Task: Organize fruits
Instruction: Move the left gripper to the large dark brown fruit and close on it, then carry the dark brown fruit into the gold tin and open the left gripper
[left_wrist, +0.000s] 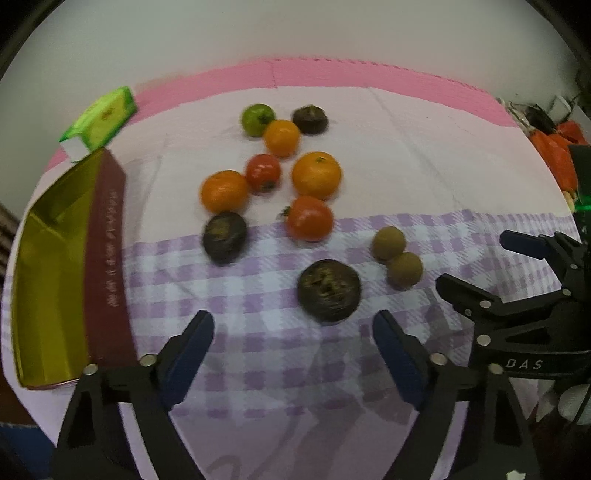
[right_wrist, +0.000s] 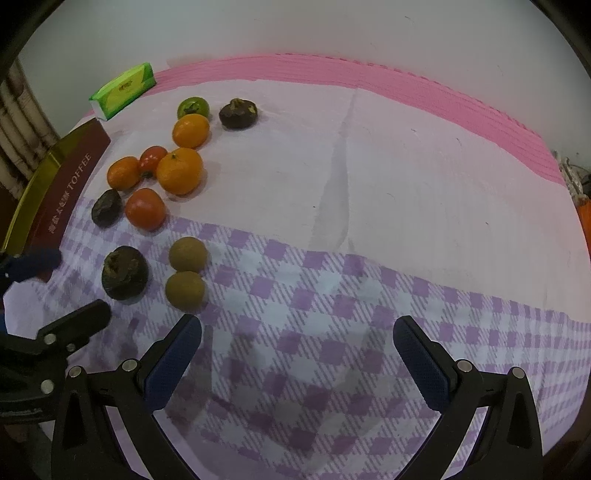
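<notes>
The left hand-held gripper (left_wrist: 293, 332) hangs over the checked part of the cloth (left_wrist: 258, 369) with its jaws apart and nothing between them. A dark wrinkled fruit (left_wrist: 328, 290) lies just beyond the tips, toward twelve o'clock and a little nearer the right finger. The right hand-held gripper (right_wrist: 297, 341) also stands with its jaws wide apart over bare cloth, gripping nothing; in the left wrist view it shows at three o'clock.

The fruits lie loose on the cloth-covered surface. In the left wrist view two small brown round fruits (left_wrist: 395, 254) touch each other at two o'clock from the dark wrinkled fruit. A red tomato (left_wrist: 309, 218) sits at twelve o'clock from it, and a second dark fruit (left_wrist: 224, 236) lies at ten o'clock. Farther back come three oranges (left_wrist: 316, 175), a smaller tomato (left_wrist: 263, 171) between two of them, then a green fruit (left_wrist: 257, 119) and a third dark fruit (left_wrist: 309, 119) at the far end of the group.

An open gold-lined tin (left_wrist: 48, 277) with a dark red side stands along the left edge, at nine o'clock from the fruits and well apart from them. A green packet (left_wrist: 101, 118) lies at its far end, near a pink mat (left_wrist: 369, 74) that borders the cloth.
</notes>
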